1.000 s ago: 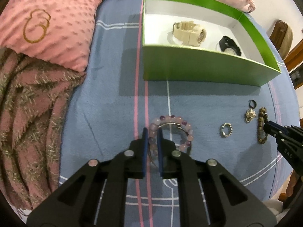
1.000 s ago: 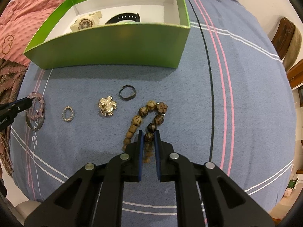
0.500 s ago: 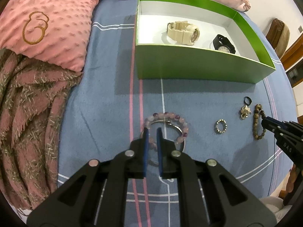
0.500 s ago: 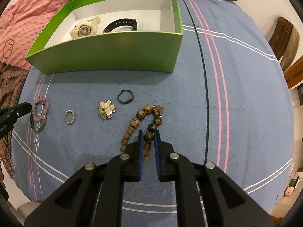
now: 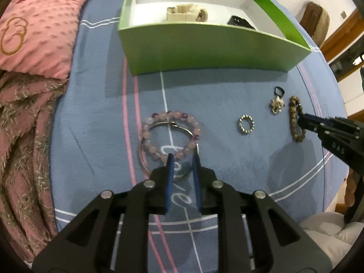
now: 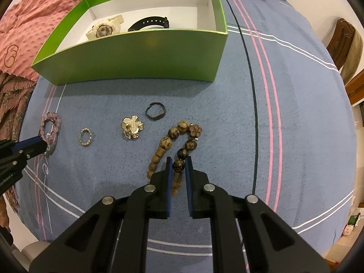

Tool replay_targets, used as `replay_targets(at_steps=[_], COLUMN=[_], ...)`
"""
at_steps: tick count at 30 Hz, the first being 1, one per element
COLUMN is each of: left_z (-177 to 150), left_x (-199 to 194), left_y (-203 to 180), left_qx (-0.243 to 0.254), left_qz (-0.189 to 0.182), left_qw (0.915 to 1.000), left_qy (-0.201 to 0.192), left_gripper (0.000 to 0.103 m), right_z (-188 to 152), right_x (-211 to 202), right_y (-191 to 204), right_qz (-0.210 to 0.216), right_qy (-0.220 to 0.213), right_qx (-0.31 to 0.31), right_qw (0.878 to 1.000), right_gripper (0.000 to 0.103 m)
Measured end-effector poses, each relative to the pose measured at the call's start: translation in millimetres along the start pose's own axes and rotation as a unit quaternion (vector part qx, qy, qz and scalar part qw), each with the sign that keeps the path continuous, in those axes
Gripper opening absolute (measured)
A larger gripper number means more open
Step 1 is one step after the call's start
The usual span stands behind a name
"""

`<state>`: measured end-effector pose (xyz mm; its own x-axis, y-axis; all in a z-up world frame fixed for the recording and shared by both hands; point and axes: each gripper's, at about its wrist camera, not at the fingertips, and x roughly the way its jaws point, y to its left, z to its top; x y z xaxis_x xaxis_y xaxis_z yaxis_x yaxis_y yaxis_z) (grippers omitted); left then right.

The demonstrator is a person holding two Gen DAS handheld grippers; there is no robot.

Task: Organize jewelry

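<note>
A pink bead bracelet (image 5: 157,122) lies on a silver bangle (image 5: 145,166) on the blue bedsheet. My left gripper (image 5: 183,157) straddles the near edge of the bracelet, its jaws slightly apart. A brown wooden bead bracelet (image 6: 179,141) lies to the right. My right gripper (image 6: 178,161) is closed on one of its dark beads. A small crystal ring (image 6: 86,137), a gold flower brooch (image 6: 132,126) and a black ring (image 6: 155,111) lie between them. The green box (image 6: 141,52) holds a cream watch (image 6: 103,28) and a black watch (image 6: 150,21).
A pink dotted pillow (image 5: 38,22) and a fuzzy pink-brown blanket (image 5: 20,136) lie at the left. A brown wooden chair (image 6: 345,43) stands beyond the bed at the right. The bed's near edge runs just below both grippers.
My left gripper has slid right along the pink bracelet and its jaws have widened a little. The right gripper has stayed on the wooden beads.
</note>
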<state>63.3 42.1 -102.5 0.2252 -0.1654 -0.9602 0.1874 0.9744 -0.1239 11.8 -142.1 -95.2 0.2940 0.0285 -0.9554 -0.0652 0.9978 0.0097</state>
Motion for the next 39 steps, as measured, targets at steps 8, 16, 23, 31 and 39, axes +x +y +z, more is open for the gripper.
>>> replay_targets(at_steps=[8,16,23,31,39], left_z=[9,14,17,42,46], left_x=[7,7,4,-1,23], left_y=[-3,3,-10,-22,-24], left_qx=[0.001,-0.003,0.001,0.008,-0.001], left_qz=[-0.004,-0.003,-0.02,-0.029,-0.032], left_qw=[1.0,1.0,0.9997,0.9991,0.9995], left_qy=[-0.002,-0.006,-0.013,-0.031,0.001], left_gripper=[0.027,0.024,0.024,0.024,0.028], right_z=[-1,-1,-1,-1,-1], right_x=[4,6,7,7,7], right_y=[-1,-2,-1,0,0], right_qz=[0.005,0.005,0.006,0.006,0.009], right_qy=[0.006,0.007,0.008,0.007,0.007], right_qx=[0.005,0.006,0.006,0.007,0.01], right_qw=[1.0,1.0,1.0,1.0,1.0], right_gripper=[0.011,0.011,0.011,0.011,0.011])
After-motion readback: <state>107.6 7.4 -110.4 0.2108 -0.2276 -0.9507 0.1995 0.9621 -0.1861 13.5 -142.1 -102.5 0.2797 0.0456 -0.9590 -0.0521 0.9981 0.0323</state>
